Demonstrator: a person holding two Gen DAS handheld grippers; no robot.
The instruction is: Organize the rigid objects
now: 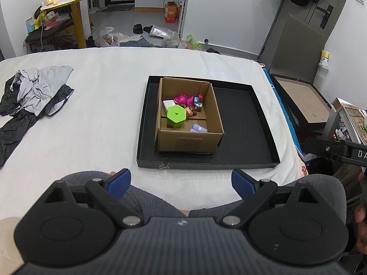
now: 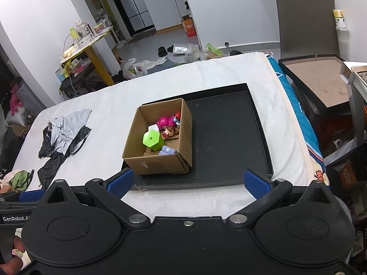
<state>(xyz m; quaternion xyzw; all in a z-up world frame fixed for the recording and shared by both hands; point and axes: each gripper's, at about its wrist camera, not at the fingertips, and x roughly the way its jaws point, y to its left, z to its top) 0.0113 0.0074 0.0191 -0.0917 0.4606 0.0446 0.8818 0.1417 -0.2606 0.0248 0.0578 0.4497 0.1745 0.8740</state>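
An open cardboard box [image 1: 190, 137] [image 2: 158, 162] stands in the left part of a shallow black tray [image 1: 243, 123] [image 2: 224, 133] on a white bed. In the box are a green hexagonal-lidded jar [image 1: 175, 114] [image 2: 151, 138], a pink toy [image 1: 183, 99] [image 2: 165, 121], a brown figure [image 1: 191, 110] [image 2: 169, 131], a small blue-red figure [image 1: 198, 99] [image 2: 177, 117], a white block [image 1: 168, 104] and a lilac item [image 1: 199, 128] [image 2: 168, 150]. My left gripper [image 1: 181, 184] is open and empty, near the bed's front, short of the tray. My right gripper [image 2: 188, 183] is open and empty, over the tray's near edge.
A heap of grey and black clothes [image 1: 34, 91] [image 2: 64, 133] lies on the bed's left side. The white bed cover [image 1: 96, 119] [image 2: 110, 105] spreads around the tray. A brown board in a black frame [image 1: 300, 100] [image 2: 321, 80] stands off the bed's right edge. Clutter lies on the floor beyond.
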